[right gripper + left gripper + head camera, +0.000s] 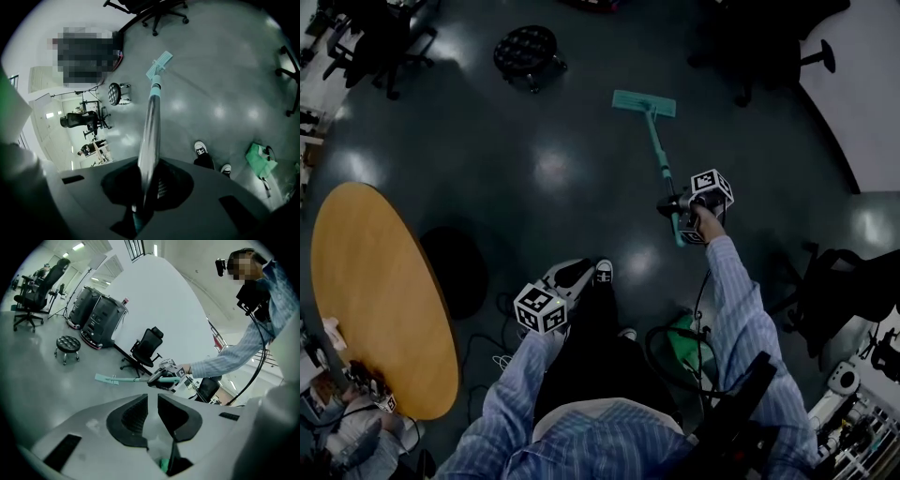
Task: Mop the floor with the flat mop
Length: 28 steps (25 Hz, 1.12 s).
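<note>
the head view is dim and blue-grey, darkening toward its corners. the glossy floor [487, 169] throws back soft white glare patches from overhead lights, one left of the flat mop [654, 136] and one right of it. the left gripper view is brighter, with ceiling strip lights [77, 246] far above the mop. both gripper views bow hard at the rim inside black corners. in the right gripper view the mop's handle blurs near the lens.

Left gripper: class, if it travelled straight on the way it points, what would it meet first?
Probably the mop handle, near where the right gripper clamps it, dead ahead of the left gripper. Depth is unclear, so it might miss.
</note>
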Available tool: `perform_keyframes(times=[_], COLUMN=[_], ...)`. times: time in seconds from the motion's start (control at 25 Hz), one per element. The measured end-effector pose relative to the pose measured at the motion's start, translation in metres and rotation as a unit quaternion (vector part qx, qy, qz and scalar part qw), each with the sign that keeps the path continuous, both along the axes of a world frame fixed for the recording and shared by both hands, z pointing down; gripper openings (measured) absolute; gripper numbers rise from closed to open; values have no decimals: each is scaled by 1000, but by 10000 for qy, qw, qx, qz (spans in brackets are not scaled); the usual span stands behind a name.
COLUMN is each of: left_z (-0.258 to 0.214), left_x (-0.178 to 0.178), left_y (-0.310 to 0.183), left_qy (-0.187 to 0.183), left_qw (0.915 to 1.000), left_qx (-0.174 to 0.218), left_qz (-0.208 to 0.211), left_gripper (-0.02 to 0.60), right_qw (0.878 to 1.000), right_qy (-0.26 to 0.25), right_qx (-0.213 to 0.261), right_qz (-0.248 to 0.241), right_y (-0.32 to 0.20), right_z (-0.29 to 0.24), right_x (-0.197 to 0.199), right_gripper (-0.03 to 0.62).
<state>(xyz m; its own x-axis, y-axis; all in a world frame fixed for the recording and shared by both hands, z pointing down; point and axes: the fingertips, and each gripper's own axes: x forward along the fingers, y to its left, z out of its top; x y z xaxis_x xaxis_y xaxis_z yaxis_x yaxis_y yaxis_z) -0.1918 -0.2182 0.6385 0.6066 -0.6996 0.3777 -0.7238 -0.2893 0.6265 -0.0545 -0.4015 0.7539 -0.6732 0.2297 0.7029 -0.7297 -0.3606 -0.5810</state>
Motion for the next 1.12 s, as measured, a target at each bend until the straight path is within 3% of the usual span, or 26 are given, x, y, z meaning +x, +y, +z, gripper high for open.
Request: perform_keyframes(times=[0.32,0.6,0.8,1.12], left_z=[-30,-44,-56,-76], left_x=[40,75,105,158], left_y=[54,128,184,268], left_qy=[67,39,-85,-44], left_qw=[9997,9993,9990,9981], left_qx=[220,307,437,609], left_qz=[-53,-210,-91,-58], left_gripper=[69,69,69,69], right_qw=[9993,9984,9974,9977], right_qy=[-202,-371,-449,-424], right_qx=[-129,-305,-381,-473], right_qz=[284,313,421,252], right_y=[134,274,360,490], right_z=[-13,-22,-33,-45], right_x=[57,108,140,198], right_gripper=[49,49,49,49])
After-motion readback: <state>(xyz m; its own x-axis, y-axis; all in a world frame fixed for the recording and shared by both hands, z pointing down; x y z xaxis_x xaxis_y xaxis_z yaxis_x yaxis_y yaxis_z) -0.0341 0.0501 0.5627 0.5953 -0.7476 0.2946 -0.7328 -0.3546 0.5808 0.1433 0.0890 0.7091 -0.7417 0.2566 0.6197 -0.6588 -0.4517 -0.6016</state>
